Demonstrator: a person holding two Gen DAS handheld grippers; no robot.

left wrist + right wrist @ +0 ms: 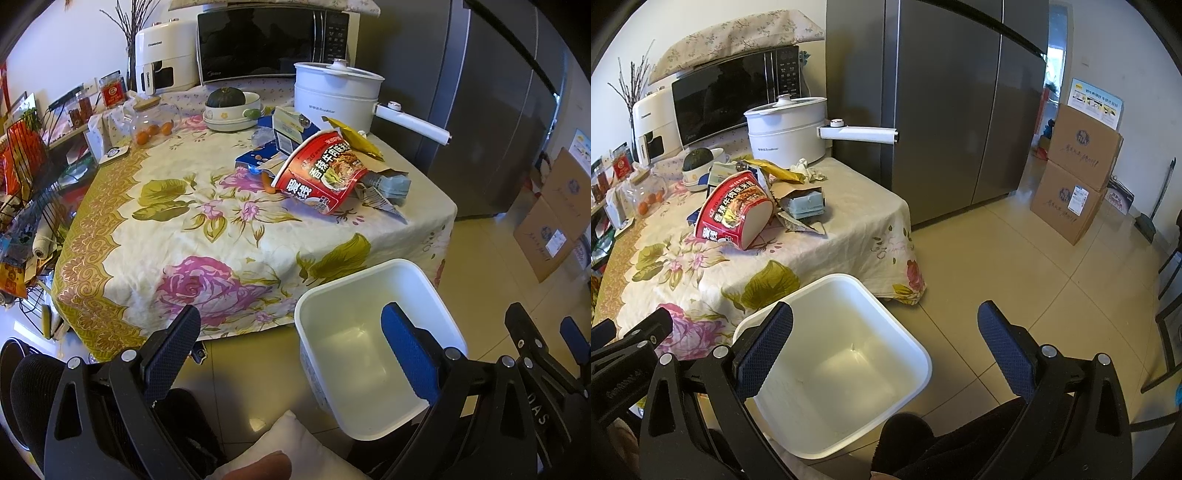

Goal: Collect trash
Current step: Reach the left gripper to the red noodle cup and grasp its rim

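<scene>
A heap of trash lies on the flowered tablecloth (177, 236): a red instant-noodle bowl (321, 173) on its side, a yellow wrapper (354, 142), blue cartons (258, 155) and torn paper (384, 188). The noodle bowl also shows in the right wrist view (733, 210). An empty white bin (369, 343) stands on the floor by the table's near corner; it also shows in the right wrist view (842, 365). My left gripper (291, 339) is open and empty, low in front of the table. My right gripper (884, 332) is open and empty above the bin.
A white electric pot (336, 92) with a long handle, a microwave (273, 40), a bowl with a squash (229, 107) and a glass jar (151, 125) stand at the table's back. A grey fridge (942, 103) is to the right. Cardboard boxes (1075, 177) sit on the tiled floor.
</scene>
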